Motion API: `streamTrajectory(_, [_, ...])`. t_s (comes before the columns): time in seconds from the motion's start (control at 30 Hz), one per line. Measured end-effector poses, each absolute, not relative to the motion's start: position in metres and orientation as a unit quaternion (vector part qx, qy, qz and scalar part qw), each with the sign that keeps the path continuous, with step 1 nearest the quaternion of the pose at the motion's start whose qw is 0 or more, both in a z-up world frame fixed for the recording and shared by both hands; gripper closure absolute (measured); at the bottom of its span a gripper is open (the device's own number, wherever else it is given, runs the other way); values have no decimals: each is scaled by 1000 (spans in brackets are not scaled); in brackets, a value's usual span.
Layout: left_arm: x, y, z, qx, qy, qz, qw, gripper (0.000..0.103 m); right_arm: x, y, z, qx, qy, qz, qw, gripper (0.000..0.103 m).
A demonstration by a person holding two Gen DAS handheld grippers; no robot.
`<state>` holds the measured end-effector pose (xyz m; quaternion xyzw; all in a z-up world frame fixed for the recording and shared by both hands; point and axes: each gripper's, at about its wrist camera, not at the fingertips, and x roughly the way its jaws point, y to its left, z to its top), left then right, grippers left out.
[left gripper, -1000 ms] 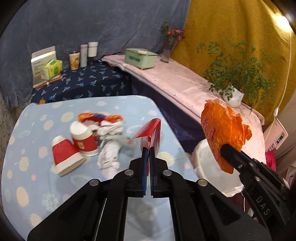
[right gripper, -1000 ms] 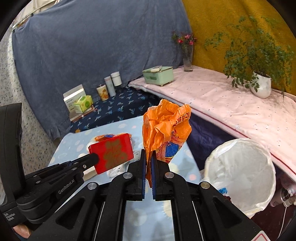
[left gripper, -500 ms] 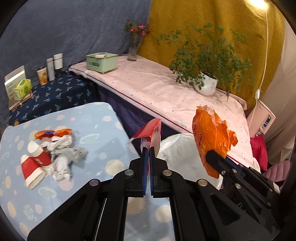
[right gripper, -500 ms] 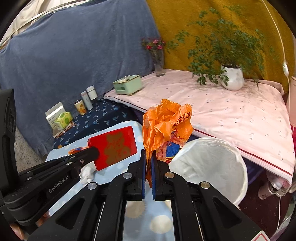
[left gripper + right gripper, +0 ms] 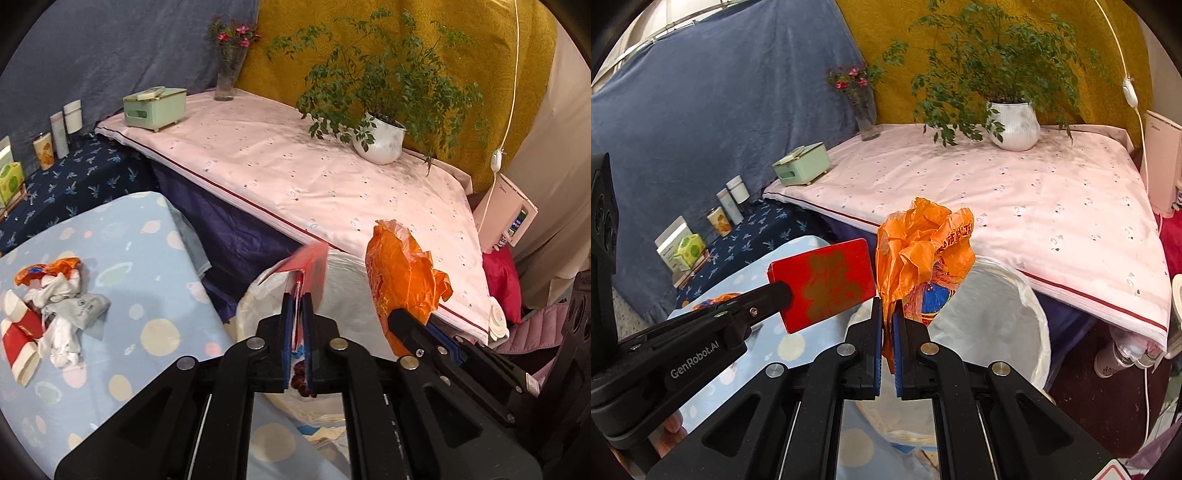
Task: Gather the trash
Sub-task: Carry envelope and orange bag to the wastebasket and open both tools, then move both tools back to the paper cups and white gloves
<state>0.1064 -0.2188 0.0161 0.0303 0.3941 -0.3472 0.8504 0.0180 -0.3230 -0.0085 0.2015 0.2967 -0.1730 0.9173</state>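
My left gripper point(image 5: 298, 301) is shut on a flat red packet point(image 5: 312, 264) with gold print, also in the right wrist view point(image 5: 827, 282). It hangs over the near rim of a white-lined trash bin point(image 5: 347, 280). My right gripper point(image 5: 887, 308) is shut on a crumpled orange plastic bag point(image 5: 923, 251), also in the left wrist view point(image 5: 400, 278), held above the bin point(image 5: 997, 314). Two red-and-white paper cups point(image 5: 18, 332), crumpled white tissues point(image 5: 66, 317) and an orange wrapper point(image 5: 44, 267) lie on the light blue table point(image 5: 129, 258).
A pink-covered bench point(image 5: 314, 173) runs behind the bin with a potted plant point(image 5: 380, 140), a green box point(image 5: 155, 107) and a flower vase point(image 5: 229, 74). Cans and small boxes point(image 5: 55, 136) stand on a dark blue shelf. A white appliance point(image 5: 509, 214) stands at the right.
Both grippers have swung right, away from the table's trash pile, and now hold the red packet and the orange bag over the white bin. Both grips are unchanged.
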Motion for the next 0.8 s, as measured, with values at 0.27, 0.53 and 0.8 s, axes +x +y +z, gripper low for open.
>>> streamTrajectory(0.27, [108, -217, 10, 34, 391, -324, 861, 58, 16, -332, -12, 202, 299, -199, 911, 78])
streamTrajectory(0.53, [114, -195, 11, 27, 392, -309, 866, 58, 20, -318, -5, 195, 297, -188, 916, 69])
streamTrajectory(0.8, [122, -160, 8, 12, 395, -276, 876, 47, 31, -289, 1, 183, 301, -166, 921, 64])
